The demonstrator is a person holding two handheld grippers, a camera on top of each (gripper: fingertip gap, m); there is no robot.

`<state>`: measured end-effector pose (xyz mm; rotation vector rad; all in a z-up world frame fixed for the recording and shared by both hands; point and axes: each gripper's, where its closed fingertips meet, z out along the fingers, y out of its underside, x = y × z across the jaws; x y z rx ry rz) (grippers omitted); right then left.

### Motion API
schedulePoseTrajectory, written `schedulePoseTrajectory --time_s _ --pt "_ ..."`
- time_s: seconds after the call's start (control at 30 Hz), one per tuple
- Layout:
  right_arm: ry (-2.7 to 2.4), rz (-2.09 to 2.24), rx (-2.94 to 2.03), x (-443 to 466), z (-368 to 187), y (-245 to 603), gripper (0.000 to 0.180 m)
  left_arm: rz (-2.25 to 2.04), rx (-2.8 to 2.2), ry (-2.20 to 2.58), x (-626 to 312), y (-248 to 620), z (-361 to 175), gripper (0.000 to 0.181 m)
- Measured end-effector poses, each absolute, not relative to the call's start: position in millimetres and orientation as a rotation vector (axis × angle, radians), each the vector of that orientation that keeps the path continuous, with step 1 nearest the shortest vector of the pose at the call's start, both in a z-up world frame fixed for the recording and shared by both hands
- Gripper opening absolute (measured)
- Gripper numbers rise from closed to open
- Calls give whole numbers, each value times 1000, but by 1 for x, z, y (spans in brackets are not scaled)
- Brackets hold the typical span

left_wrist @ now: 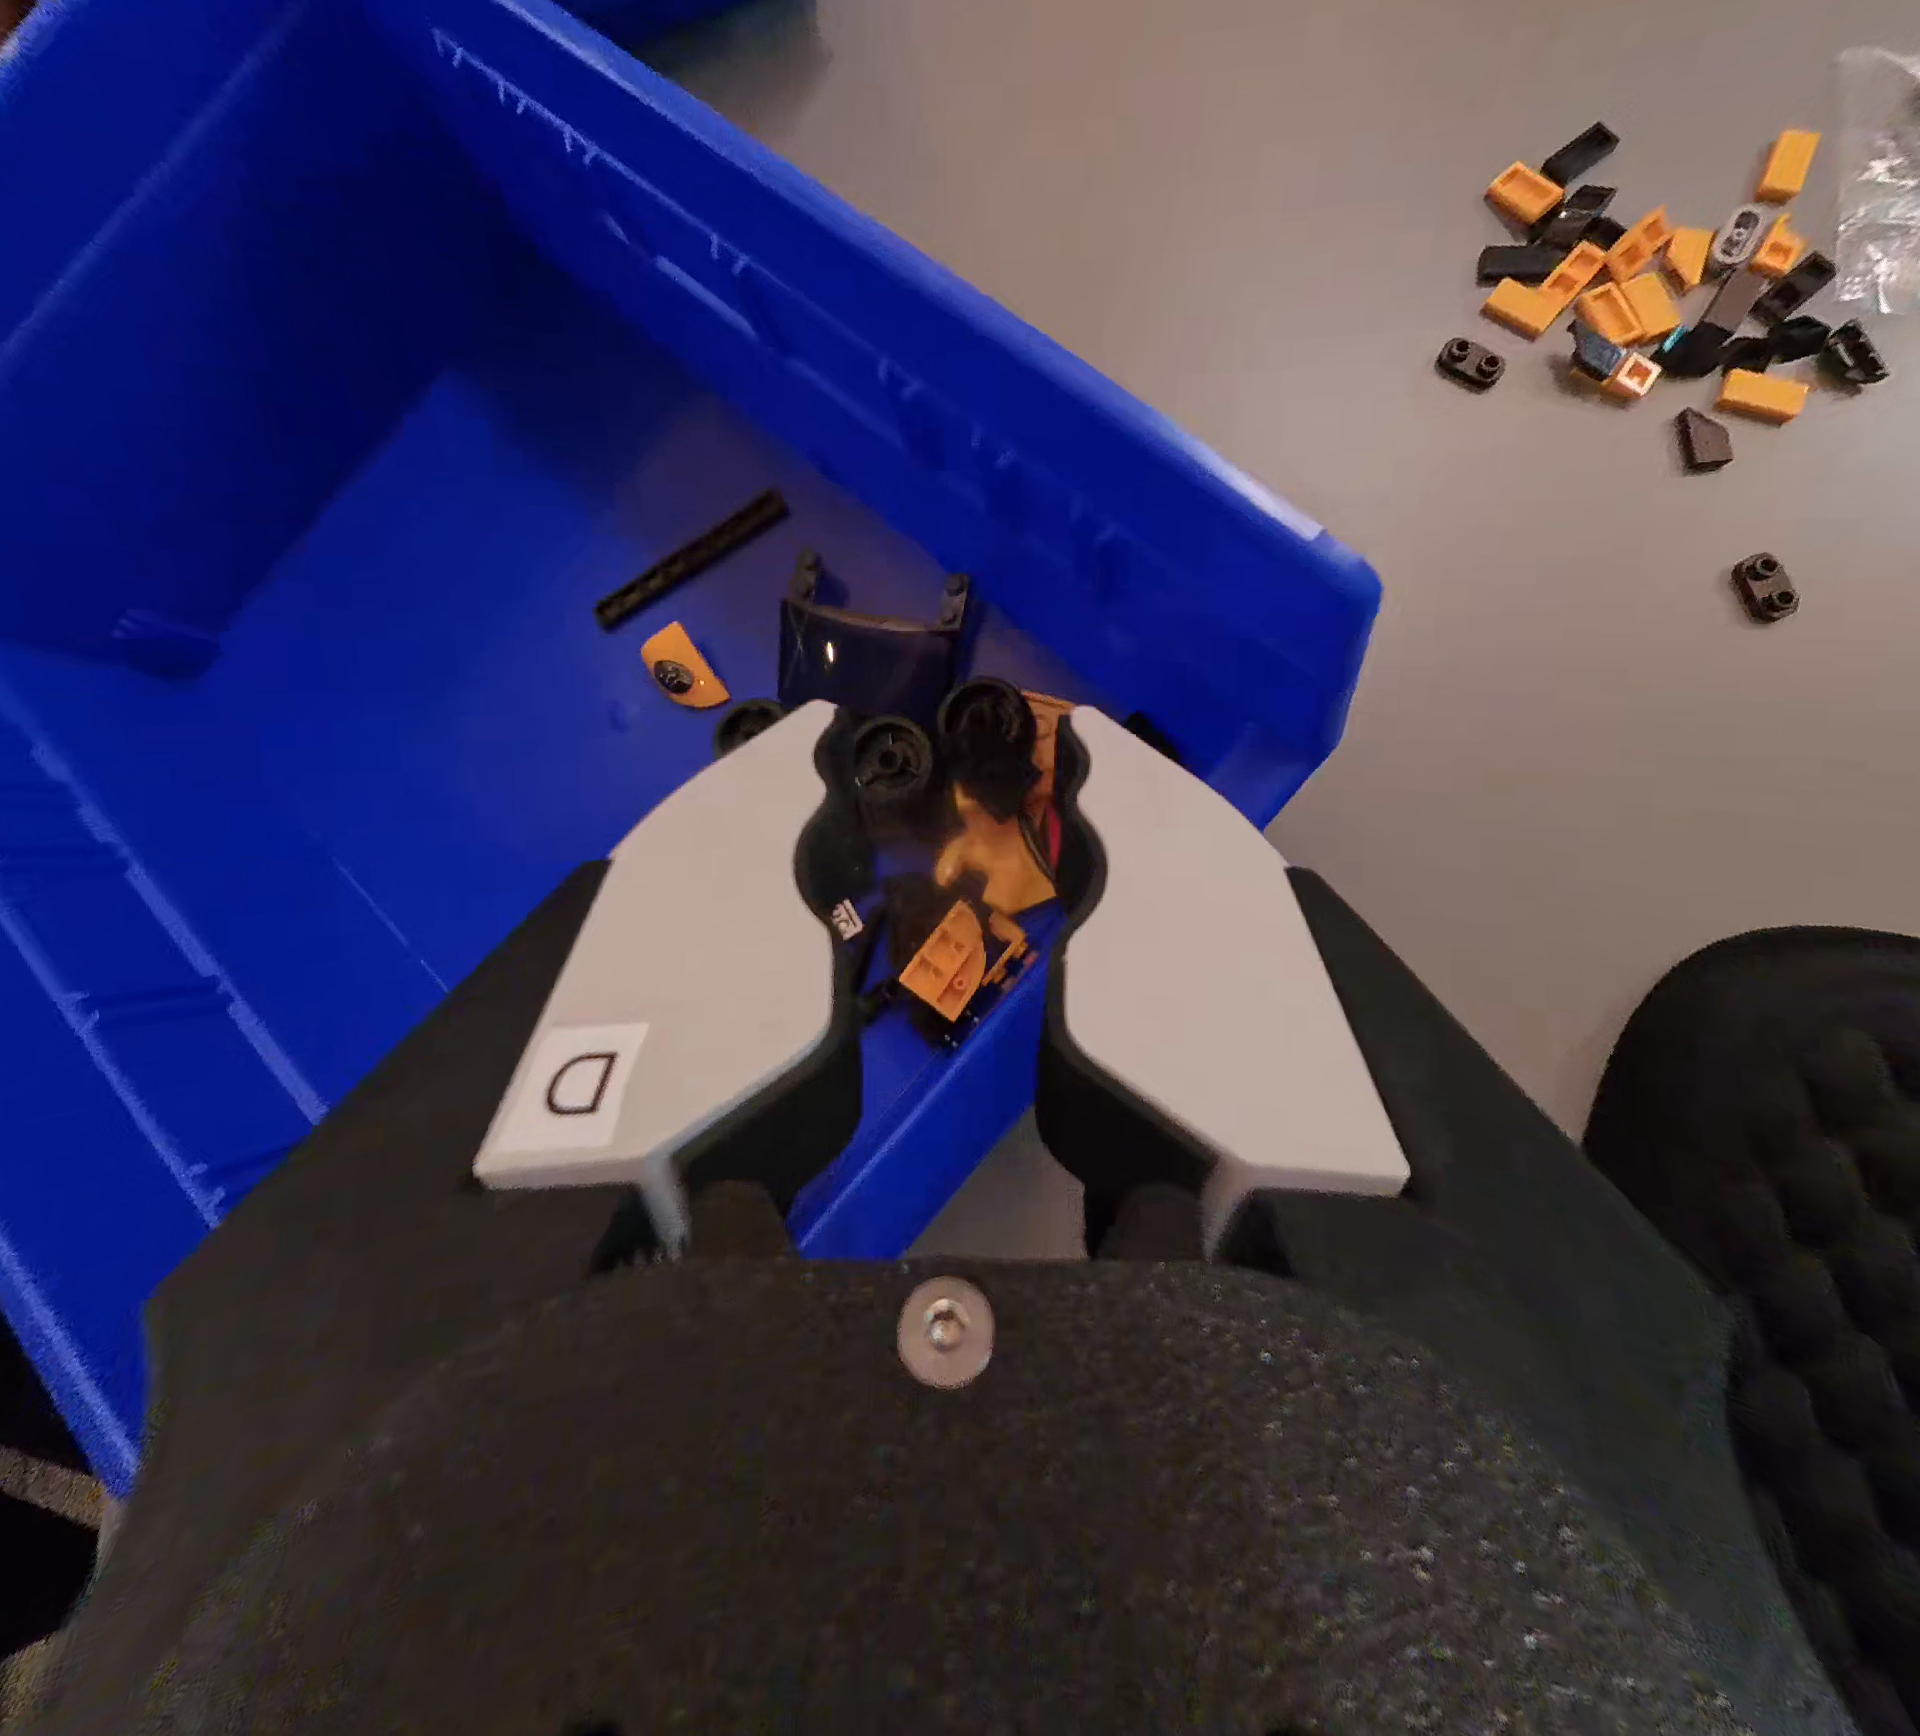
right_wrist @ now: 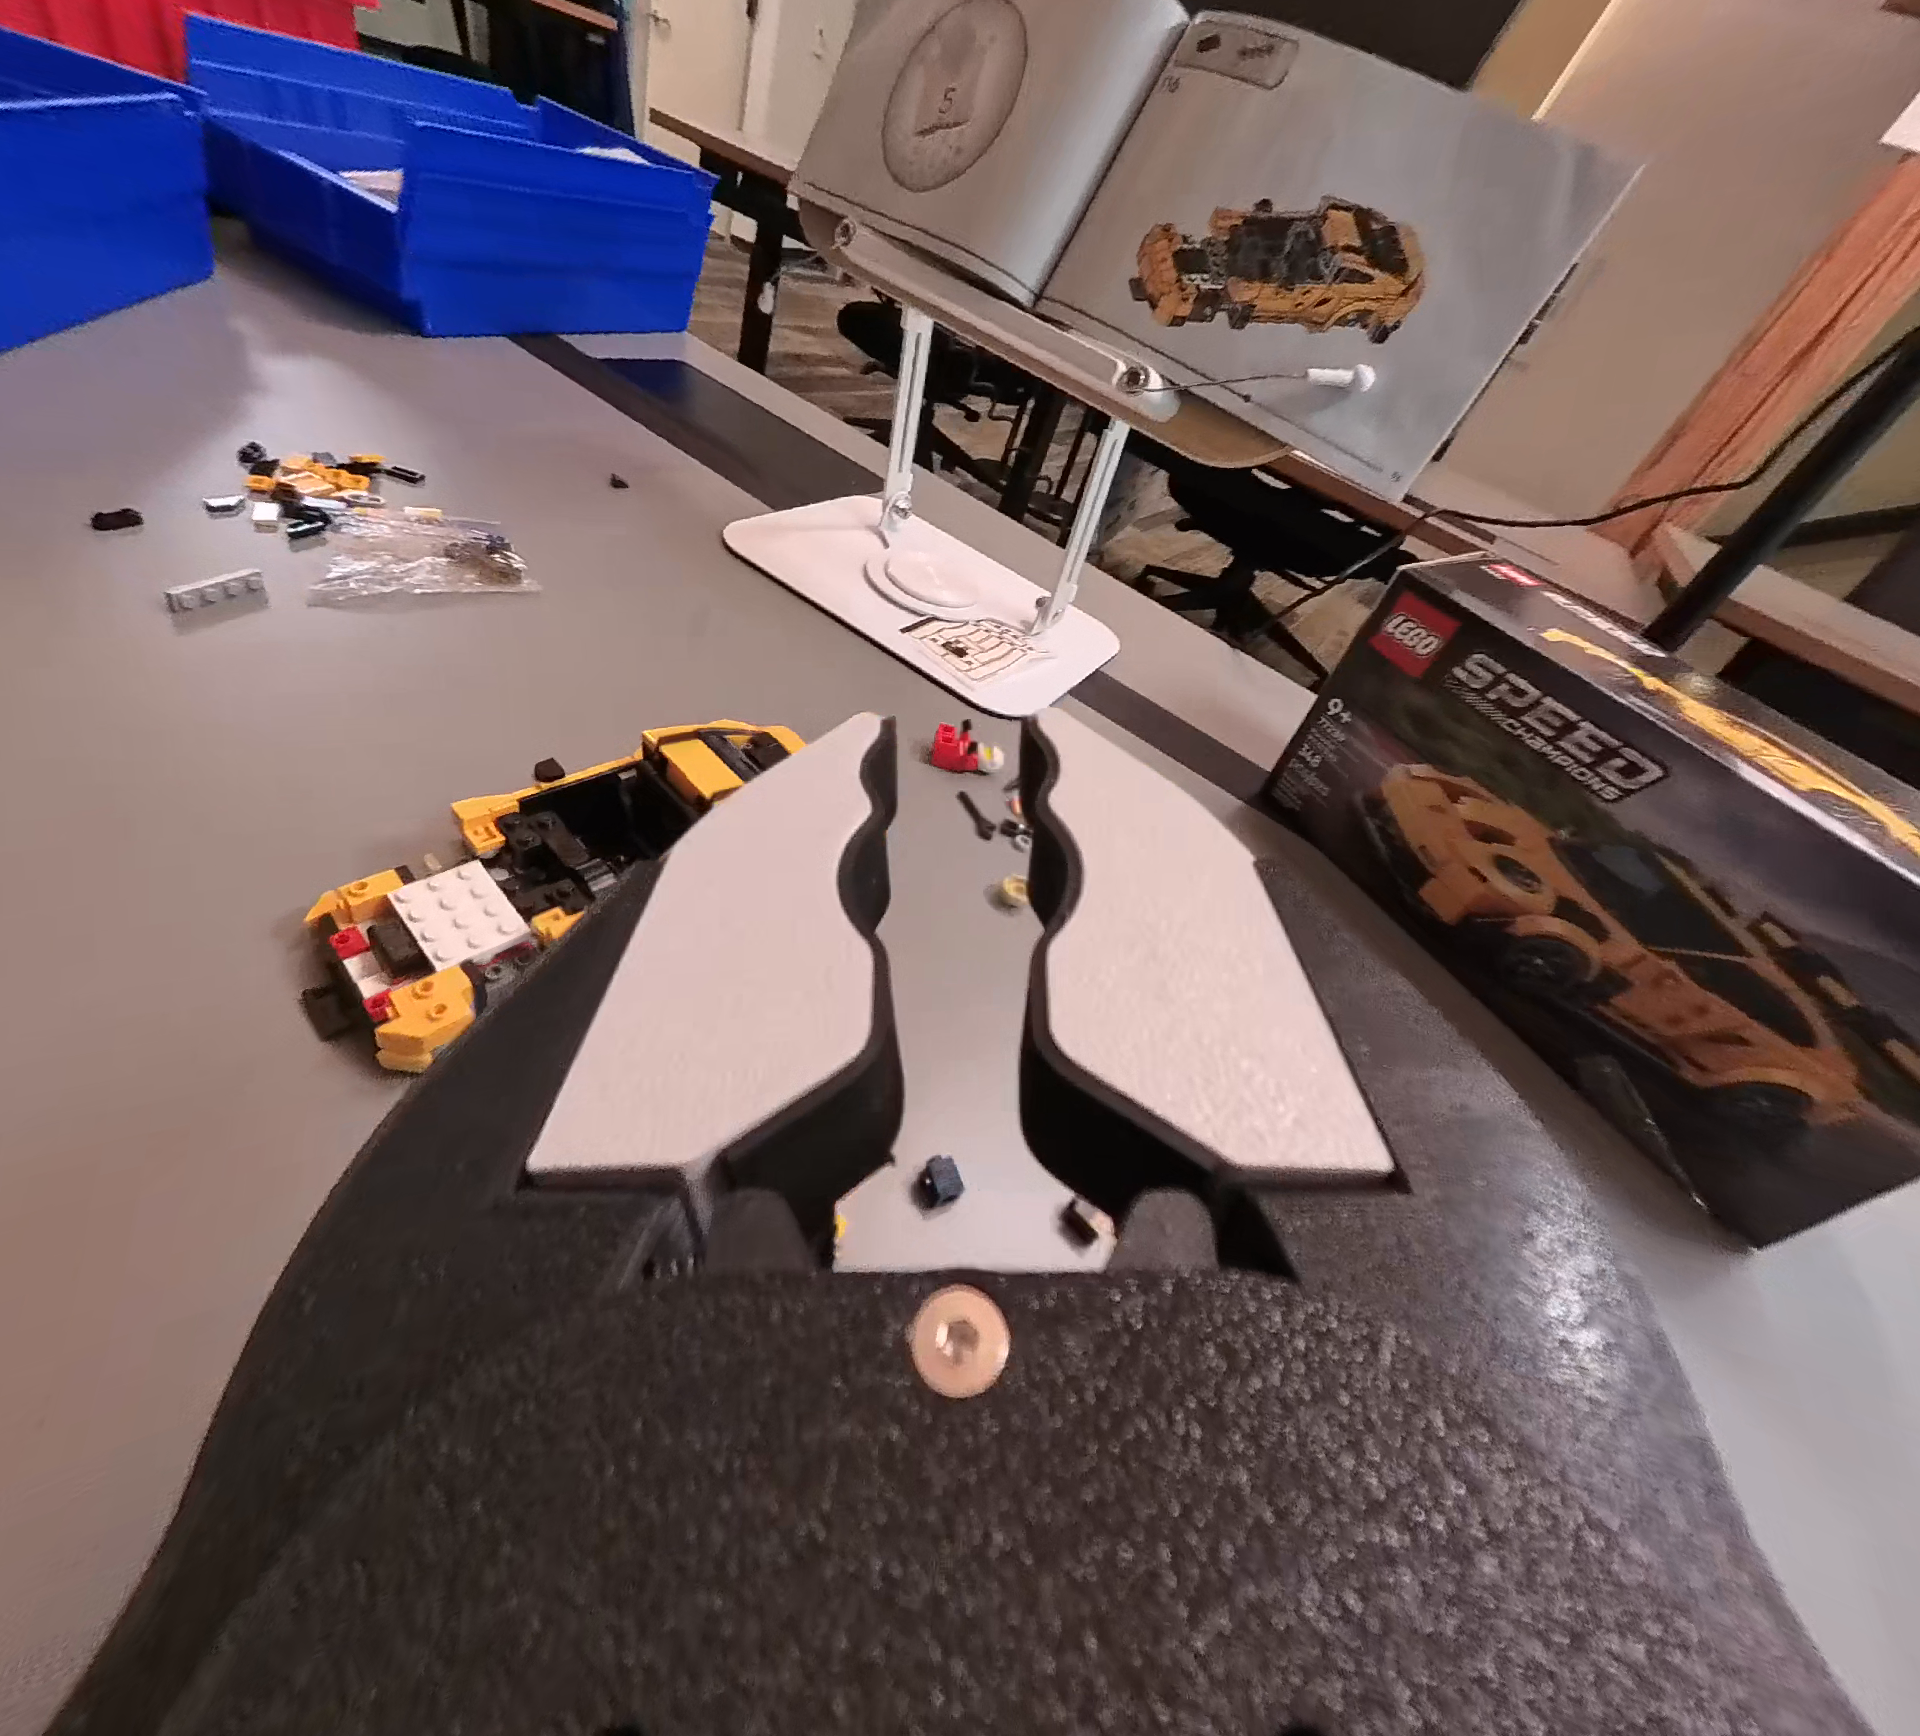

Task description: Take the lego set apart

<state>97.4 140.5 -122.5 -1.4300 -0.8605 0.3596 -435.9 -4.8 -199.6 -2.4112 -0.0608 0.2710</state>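
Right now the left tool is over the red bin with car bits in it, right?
Not quite. The left wrist view shows the left tool over a blue bin, not a red one. The car bits are in it.

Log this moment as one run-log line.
left gripper: open over blue plastic bin of loose pieces | right gripper: open, empty, above grey table | partly dismantled yellow lego car: on table

- White square sticker (left_wrist: 569, 1086) on a grey finger plate of the left gripper (left_wrist: 951, 730): one black letter.
- Dark cardboard lego box (right_wrist: 1621, 865): red brand logo, white lettering, small numbers (partly blurred).
- Open grey instruction booklet (right_wrist: 1195, 180): printed numerals, too soft to read surely.
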Motion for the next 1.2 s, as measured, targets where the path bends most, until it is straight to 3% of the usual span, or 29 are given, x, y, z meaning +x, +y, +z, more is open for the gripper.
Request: schedulePoseTrajectory --time_s 0.17,0.43,0.73,1.0,1.2 --pt "-816 337 -1434 110 -120 140 22 272 -2319 -53 -429 0 -183 38" --pt "-611 406 -1453 136 -112 153 32 -45 -1827 169 -325 43 -111 0" --pt "-615 366 -1443 133 -121 154 28 -210 -1460 355 -214 90 -79 0" --pt "-677 358 -1453 122 -131 153 26 -357 -1258 233 -200 97 -63 0" --pt "-696 348 -1471 119 -137 154 23 -1009 -1231 -139 -208 114 -55 0"
